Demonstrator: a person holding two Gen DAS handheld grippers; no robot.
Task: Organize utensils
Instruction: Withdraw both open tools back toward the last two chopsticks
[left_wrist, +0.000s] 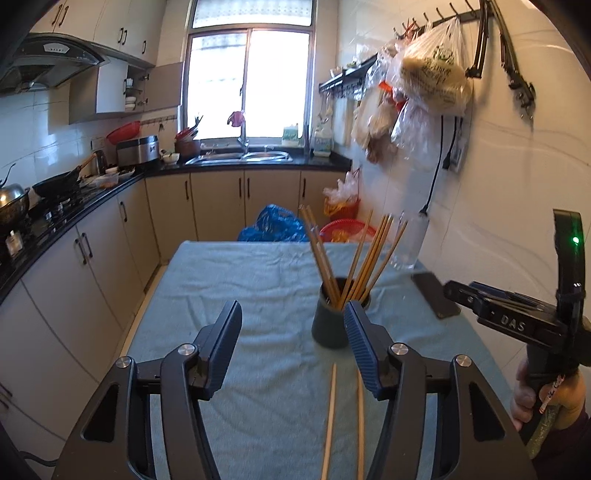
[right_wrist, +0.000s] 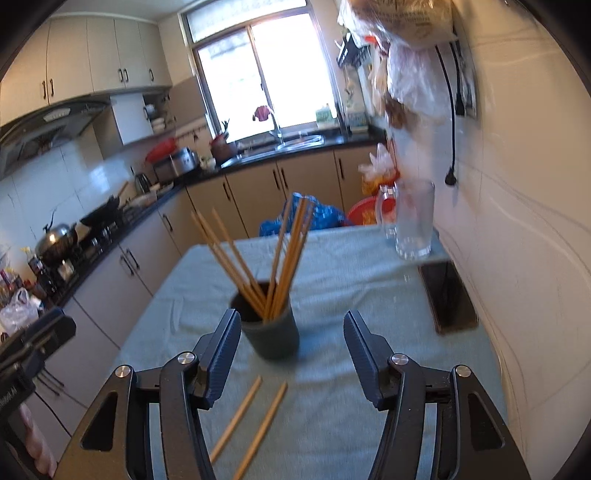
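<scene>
Two chopsticks (left_wrist: 345, 421) lie loose on the tabletop (left_wrist: 229, 280), side by side on the blue-green cloth, just in front of the dark cup (left_wrist: 330, 319). That cup already holds a bunch of chopsticks (left_wrist: 354, 258) standing on end and fanning out, so my guess is the job is mostly done and this pair is the last bit to drop in.

Left tongs (left_wrist: 293, 341) are released, jaws standing apart with nothing between them. From that camera the loose pair runs along just inside the right-hand jaw, with the cup right behind its tip. Right tongs (right_wrist: 291, 349) are also released and empty; in that view the two sticks sit low between the jaws, angled up toward the cup, which is close by the left-hand jaw.

Both sets point down at the cloth from the near end of the tabletop, which makes sense if each is meant to pinch a stick lying flat. Thin sticks on soft cloth could roll or slip, so I'd say a low, square pinch matters.

Off to the right near the wall sit a glass mug (right_wrist: 413, 221) and a dark phone (right_wrist: 448, 295), well apart from everything.
</scene>
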